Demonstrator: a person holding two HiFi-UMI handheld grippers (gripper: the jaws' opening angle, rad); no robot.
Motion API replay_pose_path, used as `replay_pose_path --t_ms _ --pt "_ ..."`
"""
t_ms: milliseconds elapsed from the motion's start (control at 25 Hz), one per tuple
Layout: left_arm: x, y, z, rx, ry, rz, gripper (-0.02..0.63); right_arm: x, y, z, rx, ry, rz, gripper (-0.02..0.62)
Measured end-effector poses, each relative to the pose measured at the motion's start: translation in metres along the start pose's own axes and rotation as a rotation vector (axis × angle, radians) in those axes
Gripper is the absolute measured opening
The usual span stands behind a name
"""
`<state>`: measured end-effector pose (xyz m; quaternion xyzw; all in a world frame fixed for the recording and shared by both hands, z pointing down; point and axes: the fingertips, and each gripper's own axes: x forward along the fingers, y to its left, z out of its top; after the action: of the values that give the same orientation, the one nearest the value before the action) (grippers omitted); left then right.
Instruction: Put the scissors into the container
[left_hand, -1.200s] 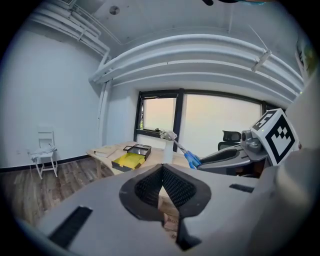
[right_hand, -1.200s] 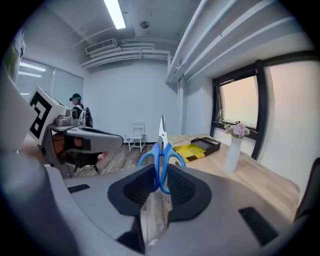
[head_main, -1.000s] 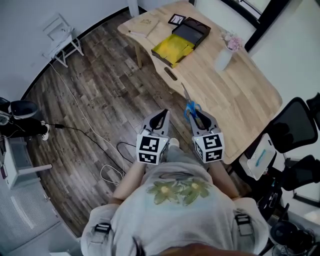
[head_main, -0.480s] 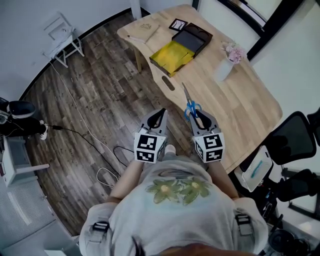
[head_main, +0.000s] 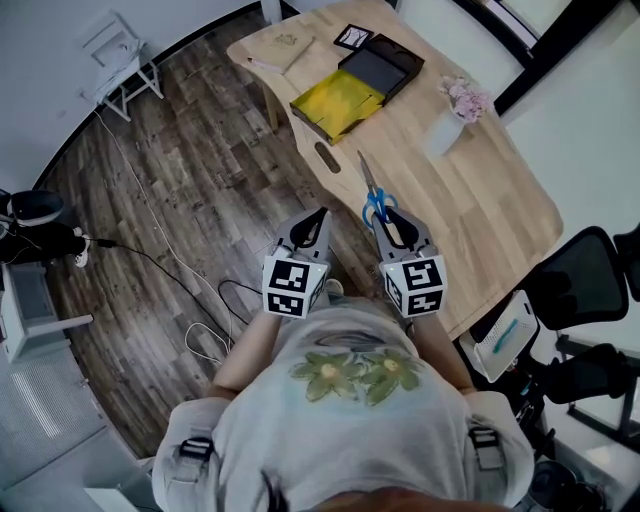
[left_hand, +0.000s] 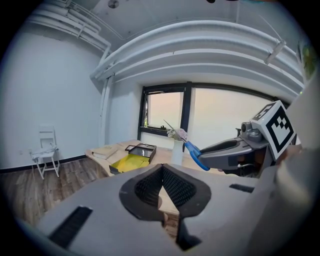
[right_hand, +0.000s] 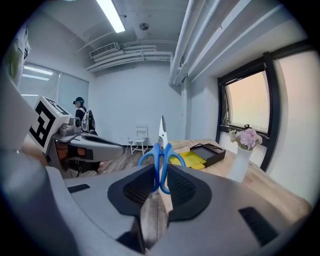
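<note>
Blue-handled scissors (head_main: 372, 192) stick out forward, blades pointing at the table, with my right gripper (head_main: 390, 226) shut on their handles. In the right gripper view the handles (right_hand: 161, 159) sit between the pads and the blade rises above them. The container is a black box (head_main: 378, 66) with a yellow tray (head_main: 338, 103) beside it, at the far end of the wooden table (head_main: 480, 210); it also shows in the right gripper view (right_hand: 207, 151). My left gripper (head_main: 308, 230) is shut on nothing and hangs over the floor left of the table edge.
A white vase of pink flowers (head_main: 452, 115) stands right of the container. A tan book (head_main: 285, 50) and a small framed card (head_main: 352, 37) lie at the table's far end. A white chair (head_main: 118, 62), floor cables (head_main: 200, 300) and a black office chair (head_main: 575, 280) surround it.
Both grippers have moved a little forward toward the table, with the scissors still held in the right one. The left gripper stays shut and empty.
</note>
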<state>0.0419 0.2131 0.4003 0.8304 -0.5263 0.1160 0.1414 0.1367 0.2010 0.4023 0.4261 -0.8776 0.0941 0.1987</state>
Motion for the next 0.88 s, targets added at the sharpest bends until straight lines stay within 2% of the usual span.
replay_pose_path --t_ms 480,880 --pt "0.026 0.001 0.002 0.005 0.019 -0.015 0.008 0.011 -0.017 -0.009 0.042 0.014 -0.005 0.077" --pt "0.045 0.02 0.009 0.006 0.021 0.012 0.008 0.031 -0.028 -0.002 0.051 0.007 0.005 0.077"
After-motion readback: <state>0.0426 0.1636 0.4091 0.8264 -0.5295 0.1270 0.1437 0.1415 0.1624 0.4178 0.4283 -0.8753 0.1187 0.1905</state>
